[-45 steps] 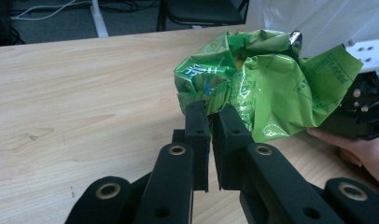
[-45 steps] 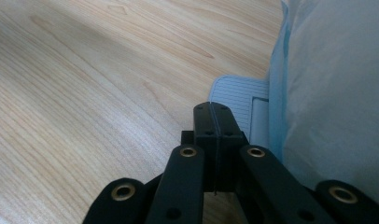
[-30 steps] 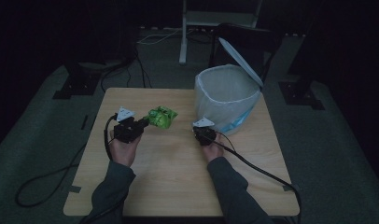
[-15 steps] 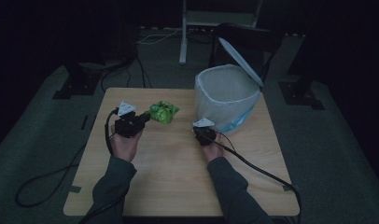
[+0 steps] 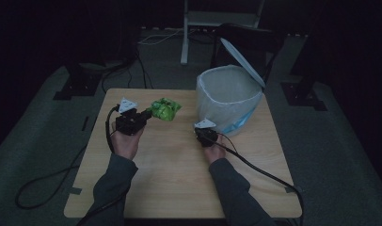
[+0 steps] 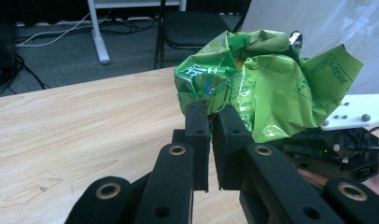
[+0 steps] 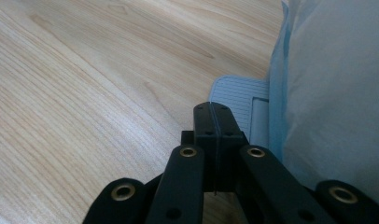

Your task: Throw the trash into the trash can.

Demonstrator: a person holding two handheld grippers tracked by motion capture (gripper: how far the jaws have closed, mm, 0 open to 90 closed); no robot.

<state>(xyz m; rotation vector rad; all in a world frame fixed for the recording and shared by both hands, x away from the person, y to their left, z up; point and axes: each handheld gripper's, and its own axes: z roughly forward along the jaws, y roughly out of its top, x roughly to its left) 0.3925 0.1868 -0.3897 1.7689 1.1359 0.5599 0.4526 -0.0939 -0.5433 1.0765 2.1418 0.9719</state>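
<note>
A crumpled green snack bag (image 5: 164, 109) hangs at the tip of my left gripper (image 5: 148, 114) over the far left part of the wooden table (image 5: 179, 179). In the left gripper view the jaws are nearly together, and my left gripper (image 6: 212, 112) pinches the lower edge of the green bag (image 6: 267, 84). My right gripper (image 5: 204, 131) rests low on the table beside the white bin (image 5: 229, 96). In the right gripper view my right gripper (image 7: 214, 109) is shut with nothing between the jaws, and the bin's grey foot pedal (image 7: 236, 100) lies just ahead.
The bin (image 7: 337, 93) has a pale liner, a blue base and an open lid (image 5: 243, 54), and stands at the table's far right. Cables trail from both grippers. The other gripper (image 6: 346, 144) shows beyond the bag. A chair (image 6: 201, 28) stands behind the table.
My left gripper and the green bag have shifted slightly toward the far side of the table. The right gripper has stayed where it was.
</note>
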